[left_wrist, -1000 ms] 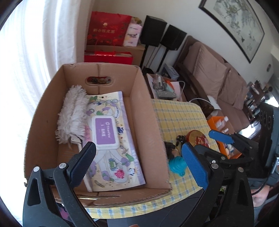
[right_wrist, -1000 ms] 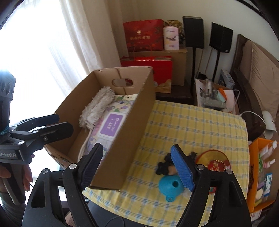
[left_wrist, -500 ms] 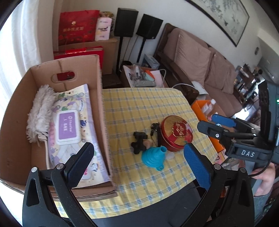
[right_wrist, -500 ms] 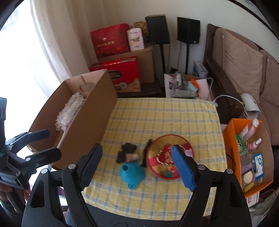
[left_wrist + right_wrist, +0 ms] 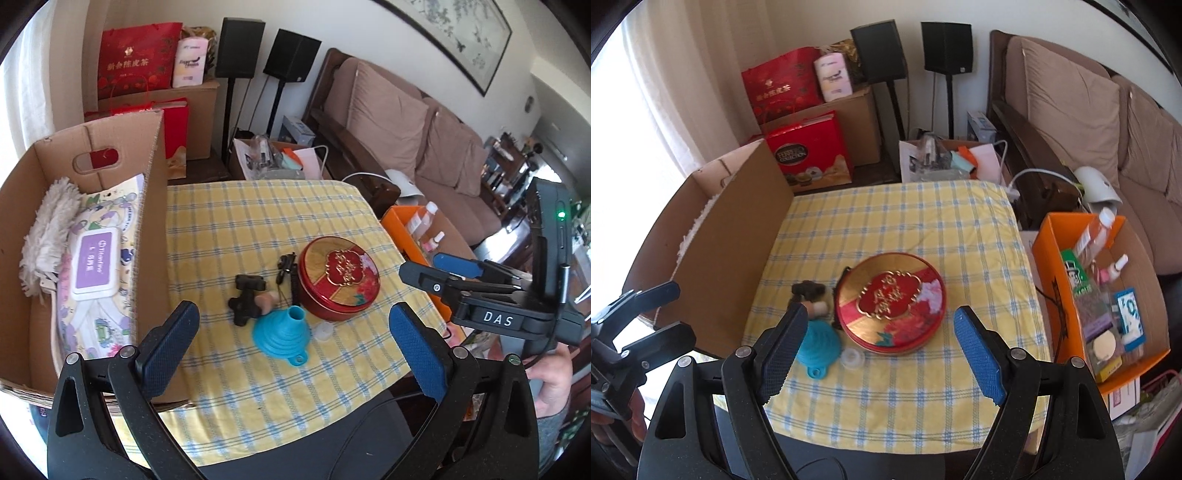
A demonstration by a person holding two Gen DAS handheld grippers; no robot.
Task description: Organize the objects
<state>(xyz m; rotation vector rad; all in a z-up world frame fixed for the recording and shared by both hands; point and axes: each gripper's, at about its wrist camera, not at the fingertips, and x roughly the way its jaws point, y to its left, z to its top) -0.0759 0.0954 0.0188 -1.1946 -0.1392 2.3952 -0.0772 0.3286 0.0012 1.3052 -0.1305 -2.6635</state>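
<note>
Hovering above the near edge of the table, the left gripper (image 5: 295, 332) has its jaws spread wide and nothing between them; the right gripper (image 5: 882, 332) is the same, released and empty, over the near side of the red tin (image 5: 891, 301). Seen from the left wrist, the right gripper (image 5: 439, 267) sits off the table's right edge, level with the tin (image 5: 339, 282). The blue funnel (image 5: 282, 334) lies just beside the tin's near-left side, wide mouth down, spout tilted up, with a small clear cap (image 5: 324, 329) next to it. Behind the funnel is a black clamp-like part (image 5: 245, 295) with a tan cork-like piece (image 5: 266, 301) against it, and a thin black strap item (image 5: 290, 275) runs along the tin's left edge. All of these cluster mid-table on the yellow checked cloth (image 5: 258, 218); the far half of the cloth is bare, and so is the strip between cluster and near edge. The cardboard box (image 5: 151, 229) stands along the left edge, its right wall close to the clamp part. Inside lie a wipes pack (image 5: 98, 266) and a white duster head (image 5: 48, 229) against the left wall. An orange bin (image 5: 1052, 280) of bottles stands off the right edge, near the tin's side of the table.
</note>
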